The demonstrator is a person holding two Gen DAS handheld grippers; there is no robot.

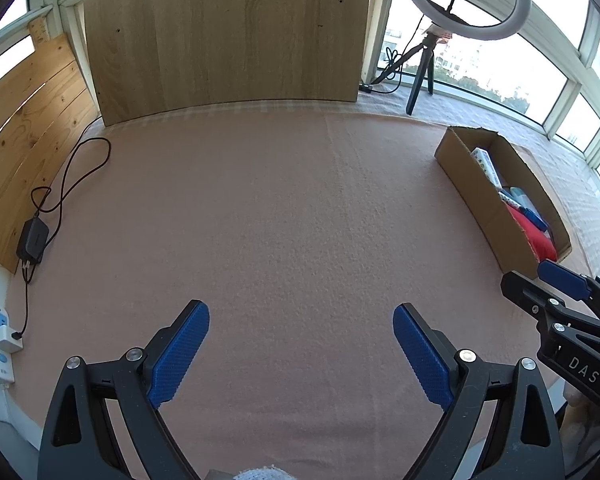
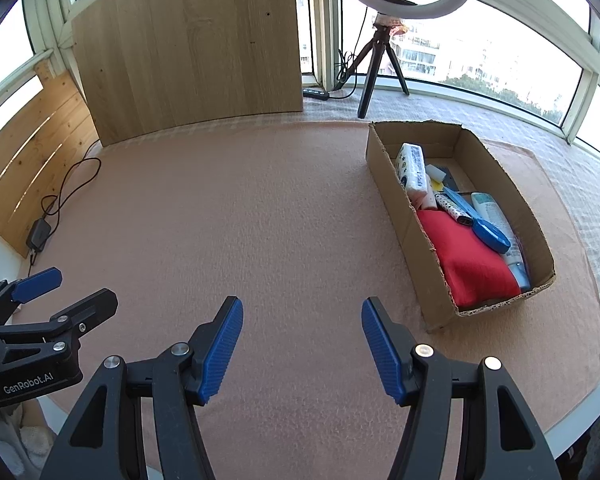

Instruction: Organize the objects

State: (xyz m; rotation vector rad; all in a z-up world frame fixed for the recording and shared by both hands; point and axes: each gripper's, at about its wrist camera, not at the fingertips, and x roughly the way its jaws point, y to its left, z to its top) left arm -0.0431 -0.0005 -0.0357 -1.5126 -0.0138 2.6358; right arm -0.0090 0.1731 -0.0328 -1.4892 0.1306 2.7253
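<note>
Grippers sit nearest, both with jaws spread wide and nothing between them — the left gripper [image 1: 301,312] and the right gripper [image 2: 302,305] hover over the pink cloth [image 2: 260,208]. Lettering reads "DAS" on the right one, "GenRobot.AI" on the left. Farther right, a cardboard box [image 2: 396,216] holds a red cloth [image 2: 468,260], blue brush [image 2: 488,232], white tube [image 2: 496,216] and tissue pack [image 2: 412,168] — behind stands a wooden board [image 2: 188,40].
</note>
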